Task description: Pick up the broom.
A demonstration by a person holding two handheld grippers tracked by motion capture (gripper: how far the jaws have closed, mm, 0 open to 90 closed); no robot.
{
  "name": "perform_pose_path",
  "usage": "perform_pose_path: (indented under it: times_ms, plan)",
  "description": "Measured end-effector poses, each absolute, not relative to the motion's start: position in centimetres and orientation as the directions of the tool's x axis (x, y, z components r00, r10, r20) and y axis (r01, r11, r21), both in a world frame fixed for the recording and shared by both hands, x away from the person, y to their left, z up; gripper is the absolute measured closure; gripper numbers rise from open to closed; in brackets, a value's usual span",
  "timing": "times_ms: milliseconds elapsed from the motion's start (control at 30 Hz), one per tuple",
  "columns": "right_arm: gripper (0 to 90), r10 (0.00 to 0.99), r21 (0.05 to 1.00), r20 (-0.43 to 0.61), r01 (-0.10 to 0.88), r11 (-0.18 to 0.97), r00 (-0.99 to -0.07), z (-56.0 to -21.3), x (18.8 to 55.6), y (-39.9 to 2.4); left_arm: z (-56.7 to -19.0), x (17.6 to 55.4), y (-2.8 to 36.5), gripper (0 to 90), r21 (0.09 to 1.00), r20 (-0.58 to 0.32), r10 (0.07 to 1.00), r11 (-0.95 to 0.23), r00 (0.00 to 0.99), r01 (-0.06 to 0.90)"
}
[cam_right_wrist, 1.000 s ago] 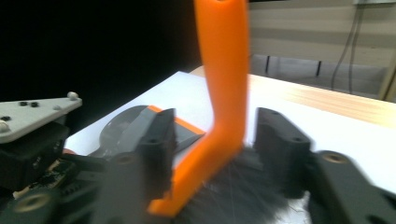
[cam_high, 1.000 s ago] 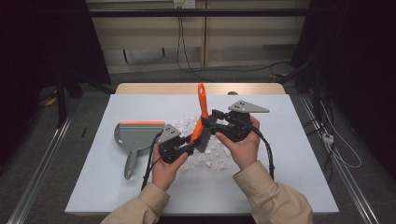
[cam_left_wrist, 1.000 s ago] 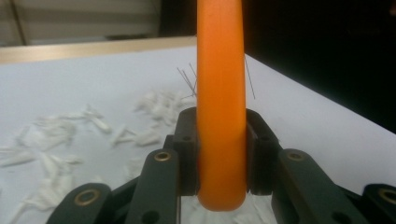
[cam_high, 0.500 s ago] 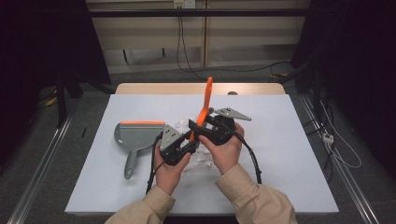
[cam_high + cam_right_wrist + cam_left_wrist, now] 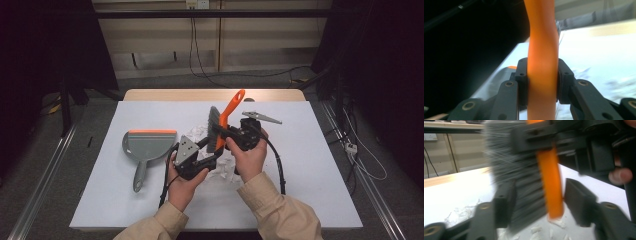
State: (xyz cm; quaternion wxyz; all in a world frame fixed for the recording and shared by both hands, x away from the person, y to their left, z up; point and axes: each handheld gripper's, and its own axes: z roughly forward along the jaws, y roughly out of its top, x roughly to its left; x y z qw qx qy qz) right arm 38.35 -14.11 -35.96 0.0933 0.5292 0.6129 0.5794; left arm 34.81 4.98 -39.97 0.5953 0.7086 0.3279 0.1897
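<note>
one orange-handled brush [image 5: 224,123], one grey dustpan [image 5: 148,147], one heap of white scraps [image 5: 223,165], two grippers

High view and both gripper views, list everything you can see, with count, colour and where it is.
Brush: one, orange handle, grey bristles, held up over the table's middle.
Dustpan: one, grey with orange lip, lying left of the hands.
Paper scraps: a white pile, under and beside the hands.
Table: one, white top, wooden far edge.
Left gripper: one, black, jaws have just been opening, either side of the brush head, right pad clear of it.
Right gripper: one, black, jaws have just closed on the brush handle.
Sleeves: two, tan, bottom edge.
</note>
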Motion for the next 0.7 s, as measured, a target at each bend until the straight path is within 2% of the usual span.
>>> perform_pose_path:
  times_ms: [33, 200, 333, 433, 700]
  plan:
    - [69.3, 0.776, 0.829, 0.461, 0.520, -0.204, -0.430, -35.8, 38.5, -14.6, -39.9, 34.9, 5.2, 38.1, 0.966, -0.132, 0.690, -0.071, 0.712, 0.248]
    - [69.2, 0.778, 0.849, 0.426, 0.502, -0.166, -0.462, -35.0, 38.7, -17.4, -39.7, 35.1, 6.1, 27.9, 0.968, -0.133, 0.672, -0.068, 0.729, 0.240]
    - [69.2, 0.775, 0.844, 0.409, 0.522, -0.121, -0.482, -34.7, 38.8, -20.0, -39.5, 35.2, 7.3, 20.6, 0.966, -0.141, 0.656, -0.071, 0.741, 0.247]
    - [69.2, 0.808, 0.845, 0.377, 0.525, -0.100, -0.453, -34.7, 38.5, -22.0, -39.4, 35.2, 8.1, 16.5, 0.968, -0.135, 0.660, -0.072, 0.739, 0.241]
    - [69.1, 0.804, 0.816, 0.404, 0.570, -0.101, -0.436, -35.6, 38.1, -24.7, -39.0, 35.2, 10.3, 8.1, 0.968, -0.144, 0.651, -0.064, 0.746, 0.243]
